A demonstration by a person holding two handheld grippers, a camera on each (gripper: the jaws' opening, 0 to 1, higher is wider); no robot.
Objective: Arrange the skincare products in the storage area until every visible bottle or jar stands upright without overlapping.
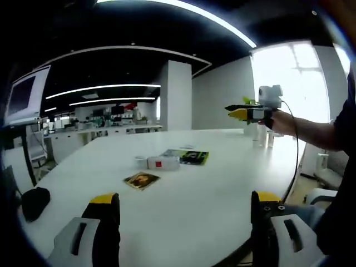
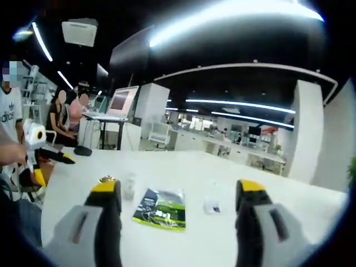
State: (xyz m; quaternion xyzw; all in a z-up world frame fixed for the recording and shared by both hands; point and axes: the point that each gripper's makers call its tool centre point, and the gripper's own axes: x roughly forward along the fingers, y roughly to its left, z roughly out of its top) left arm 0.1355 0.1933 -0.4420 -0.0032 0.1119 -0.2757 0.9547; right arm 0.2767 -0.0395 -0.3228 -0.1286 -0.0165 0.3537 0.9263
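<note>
In the left gripper view, the left gripper rises from 6 o'clock, its 2 yellow-tipped fingers spread wide and gripping nothing. At 2 o'clock a hand holds the right gripper aloft. In the right gripper view, the right gripper's 2 fingers likewise stand wide apart, bare.

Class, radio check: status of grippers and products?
Left gripper open, empty. Right gripper open, empty. White jar and box on table, untouched. Nothing obstructing.

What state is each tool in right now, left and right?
Left tool: open, holding nothing, above the white table.
Right tool: open, holding nothing.
</note>
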